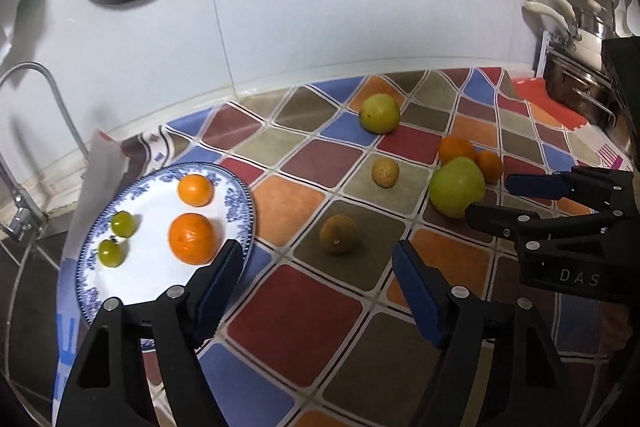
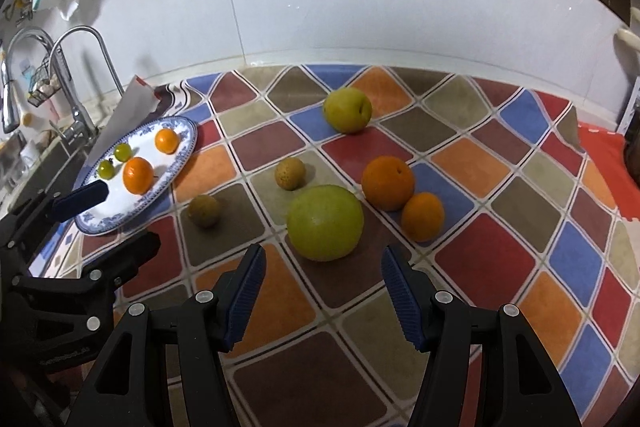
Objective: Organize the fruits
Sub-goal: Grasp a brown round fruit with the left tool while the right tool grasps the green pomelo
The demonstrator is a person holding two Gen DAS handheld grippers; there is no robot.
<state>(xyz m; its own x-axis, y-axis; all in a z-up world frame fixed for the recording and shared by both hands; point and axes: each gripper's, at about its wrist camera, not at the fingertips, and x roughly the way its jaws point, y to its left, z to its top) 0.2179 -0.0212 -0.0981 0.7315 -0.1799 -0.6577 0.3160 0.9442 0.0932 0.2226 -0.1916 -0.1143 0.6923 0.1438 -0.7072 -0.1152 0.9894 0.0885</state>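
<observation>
Kitchen corner with white wall tiles, and the worktop (image 2: 500, 247) wears a bright checkered cloth that sits a bit wavy near the back.

Left tool (image 1: 318, 273) is spread wide, empty, with the small brown fruit (image 1: 338, 233) just ahead of it. Right tool (image 2: 323, 269) is partly open, nothing gripped, big green fruit (image 2: 325, 223) right at its tips.

Risks as I see it: round fruit rolls if a pad nudges it off-centre, and the green one could bump the two oranges (image 2: 388, 183) beside it. Left tool's left finger hangs over the blue-and-white plate (image 1: 240, 195) rim, so it might clip that. The plate already has two oranges and two little green fruits.

Only readable writing: "DAS" on the right tool's body.
</observation>
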